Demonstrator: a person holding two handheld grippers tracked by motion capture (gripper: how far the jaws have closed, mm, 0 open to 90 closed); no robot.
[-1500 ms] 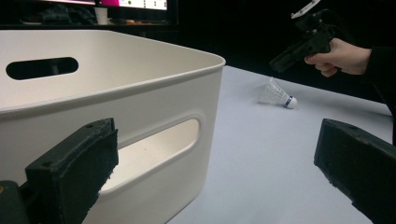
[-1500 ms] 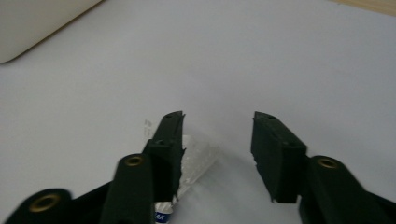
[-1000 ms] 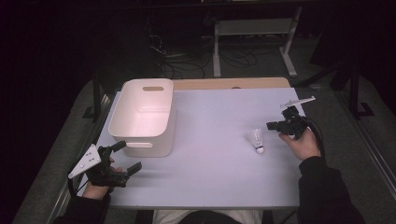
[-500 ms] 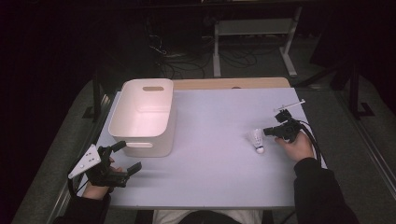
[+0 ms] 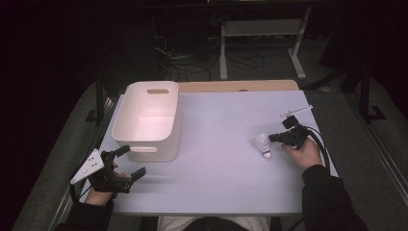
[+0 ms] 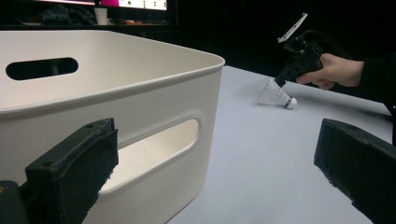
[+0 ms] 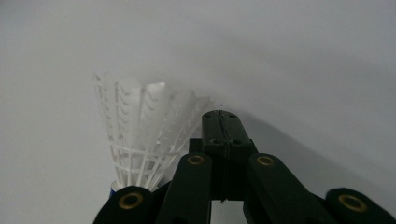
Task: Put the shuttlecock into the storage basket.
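Note:
A white shuttlecock (image 5: 263, 145) lies on the pale table (image 5: 216, 183) at the right, cork end toward the person. My right gripper (image 5: 275, 138) is shut, its tips right at the rim of the skirt. In the right gripper view the jaws (image 7: 220, 119) are pressed together beside the shuttlecock (image 7: 140, 126); nothing visible is between them. The left gripper view shows that gripper (image 6: 280, 80) touching the top of the shuttlecock (image 6: 276, 95). My left gripper (image 5: 131, 161) stands open by the near corner of a white basin (image 5: 153, 153), holding nothing.
The basin (image 6: 140, 79) is empty, with slot handles in its end walls, and stands at the table's left half. A wooden strip (image 5: 240, 85) runs along the far edge. Beyond it are a metal stand (image 5: 262, 29) and cables on a dark floor.
My right gripper has slid a little left and toward the person, up to the shuttlecock's skirt. The shuttlecock and the left gripper have stayed put.

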